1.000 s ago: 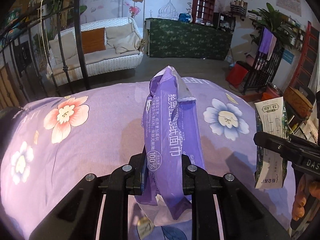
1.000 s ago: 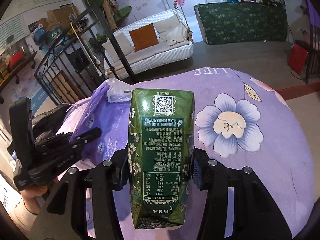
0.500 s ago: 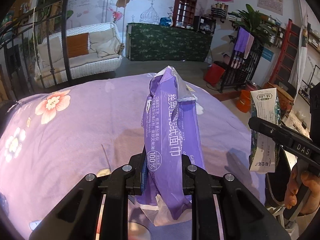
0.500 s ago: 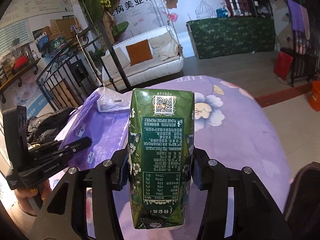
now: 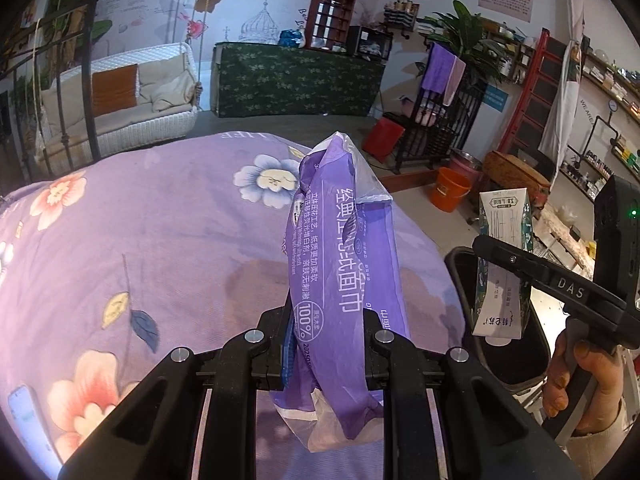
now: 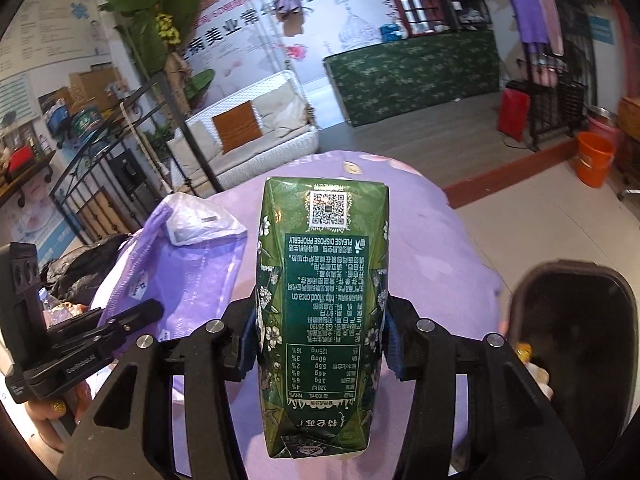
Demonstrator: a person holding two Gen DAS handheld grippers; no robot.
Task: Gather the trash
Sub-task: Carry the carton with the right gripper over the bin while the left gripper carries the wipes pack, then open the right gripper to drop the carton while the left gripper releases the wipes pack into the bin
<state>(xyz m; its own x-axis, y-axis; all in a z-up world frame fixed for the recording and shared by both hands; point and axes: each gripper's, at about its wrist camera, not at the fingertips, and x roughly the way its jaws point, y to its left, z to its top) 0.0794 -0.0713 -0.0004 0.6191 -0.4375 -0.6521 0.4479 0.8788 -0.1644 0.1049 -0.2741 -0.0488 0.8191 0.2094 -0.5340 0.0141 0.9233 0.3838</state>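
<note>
Left gripper (image 5: 326,354) clamped on purple wrapper (image 5: 344,264), lifted off table (image 5: 168,240) for carrying | right gripper (image 6: 320,344) clamped on green carton (image 6: 322,280), squeezed at its sides, upright | bin (image 6: 576,336) beside table, likely destination for both

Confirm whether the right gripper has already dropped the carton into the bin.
No, the right gripper grips the green carton.

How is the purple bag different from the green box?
The purple wrapper is soft, crumpled plastic; the green carton is a stiff box with flat sides. The wrapper is torn open at its top; the carton looks closed. The left gripper holds the wrapper, the right gripper the carton. Both are lifted above the bedspread.
</note>
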